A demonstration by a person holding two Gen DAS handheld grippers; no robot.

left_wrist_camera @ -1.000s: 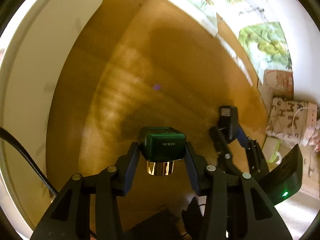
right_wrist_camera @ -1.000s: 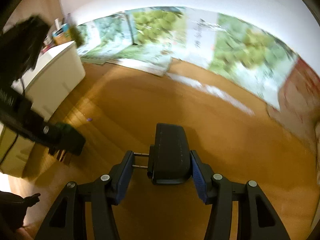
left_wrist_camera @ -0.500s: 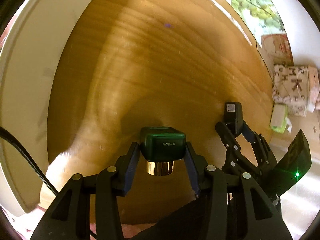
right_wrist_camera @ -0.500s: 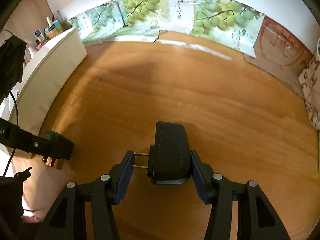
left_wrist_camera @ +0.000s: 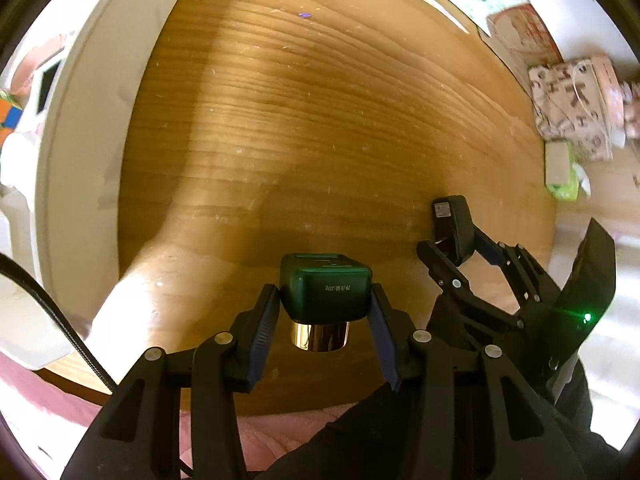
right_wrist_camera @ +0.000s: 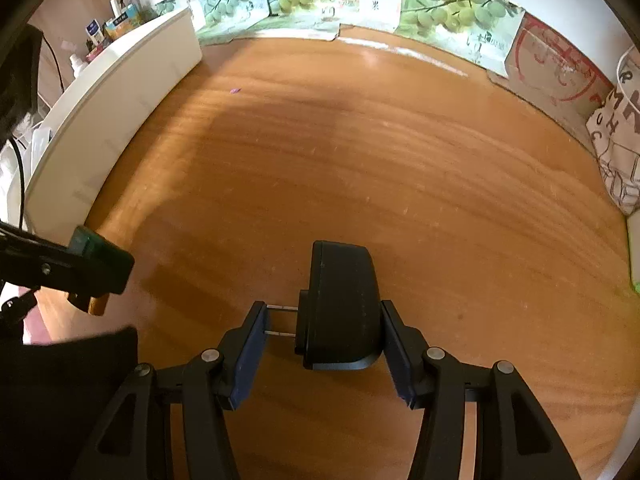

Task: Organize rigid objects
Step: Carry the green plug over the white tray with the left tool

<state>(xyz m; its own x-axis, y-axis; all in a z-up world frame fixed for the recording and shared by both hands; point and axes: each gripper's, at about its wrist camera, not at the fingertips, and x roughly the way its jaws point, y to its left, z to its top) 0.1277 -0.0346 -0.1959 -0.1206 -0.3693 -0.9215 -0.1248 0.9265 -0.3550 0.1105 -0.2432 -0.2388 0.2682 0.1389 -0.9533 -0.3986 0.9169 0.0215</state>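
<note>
Compared with one second earlier, both hands have travelled across the wooden surface: in the left wrist view the small purple speck [left_wrist_camera: 305,15] now sits near the upper edge instead of the middle, and the white cabinet [right_wrist_camera: 116,100] fills more of the upper left in the right wrist view. The left gripper [left_wrist_camera: 325,312] is clenched on a green bottle [left_wrist_camera: 325,294], a squarish block of glossy dark green with rounded corners and a shiny gold cap below it, in the lower middle of the frame. The right gripper [right_wrist_camera: 323,334] grasps a black power adapter [right_wrist_camera: 342,308], a matte plastic body with rounded edges; its two thin metal prongs point to the left finger, and they seem to touch the blue pad there. Both things hang above the floor, which is smooth wood with fine grain lines and small pale scratches. I judge that the step in hand is the carrying of both things to the place where they must be put, and no container shows on the floor. The next move calls for a steady grip, a clear target and a gentle descent, because the glossy bottle can slip and the adapter is pressed on its thin prongs.
</note>
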